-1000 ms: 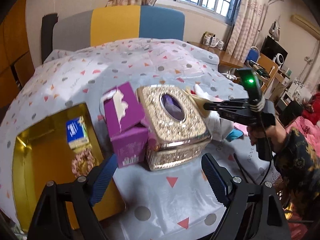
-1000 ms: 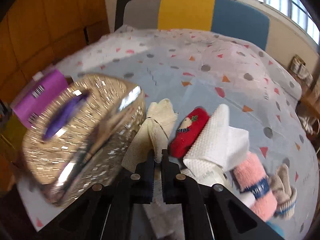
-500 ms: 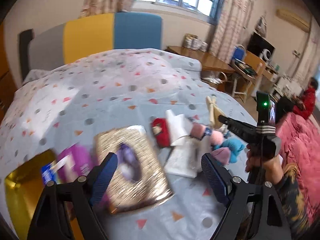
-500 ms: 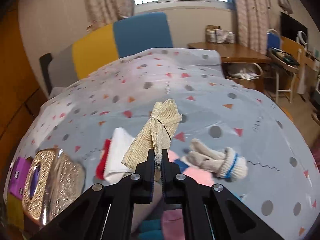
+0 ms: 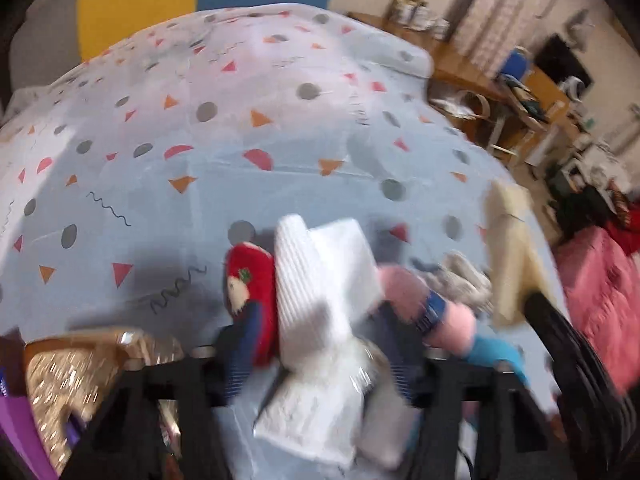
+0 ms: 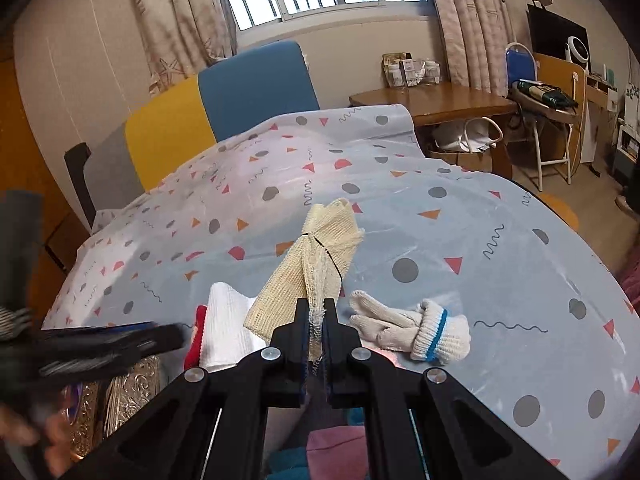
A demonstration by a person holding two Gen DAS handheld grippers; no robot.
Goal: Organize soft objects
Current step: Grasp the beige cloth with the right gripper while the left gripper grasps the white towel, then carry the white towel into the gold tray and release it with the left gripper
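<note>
My right gripper (image 6: 318, 320) is shut on a cream mesh cloth (image 6: 320, 252), which it holds up over the bed; the same cloth (image 5: 508, 248) shows at the right of the left wrist view. My left gripper (image 5: 318, 356) hangs over a pile of soft things. Its jaws are closing, with a folded white cloth (image 5: 316, 292) between them and not gripped. A red sock (image 5: 248, 280) lies by the left finger (image 5: 240, 356), and a pink sock with a blue band (image 5: 424, 304) by the right one. Grey work gloves (image 6: 408, 328) lie further right.
A glittery gold tissue box (image 5: 68, 380) and a purple box (image 5: 16, 420) sit left of the pile. The patterned bedsheet (image 6: 440, 240) stretches back to a yellow and blue headboard (image 6: 240, 96). A wooden desk (image 6: 432, 100) and a chair (image 6: 532, 92) stand beyond the bed.
My left gripper has swept right from the tissue boxes to the pile of soft things, and its jaws have narrowed. My right gripper has lifted the cream cloth away from the gold box.
</note>
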